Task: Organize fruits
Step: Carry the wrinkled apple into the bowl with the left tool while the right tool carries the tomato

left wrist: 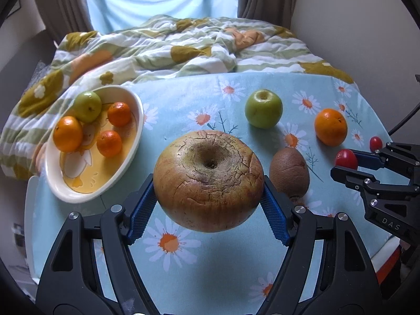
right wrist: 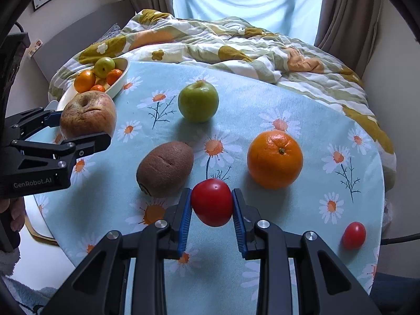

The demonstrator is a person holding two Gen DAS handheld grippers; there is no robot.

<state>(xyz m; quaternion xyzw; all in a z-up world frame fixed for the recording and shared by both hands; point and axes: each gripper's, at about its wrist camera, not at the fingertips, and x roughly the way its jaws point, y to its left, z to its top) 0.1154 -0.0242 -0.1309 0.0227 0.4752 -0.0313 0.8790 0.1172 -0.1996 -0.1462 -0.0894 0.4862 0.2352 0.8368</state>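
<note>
Right gripper clamps a red tomato — kiwi and orange just beyond.

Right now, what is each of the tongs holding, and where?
Left tongs grip the big apple by its sides; right tongs pinch a tomato at its sides.

black hand-held gripper, blue ribbed pads (silver screws).

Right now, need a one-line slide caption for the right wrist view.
Right gripper clamps a small red tomato over the daisy-print tablecloth; left gripper holds a wrinkled reddish apple near the white oval dish.
</note>
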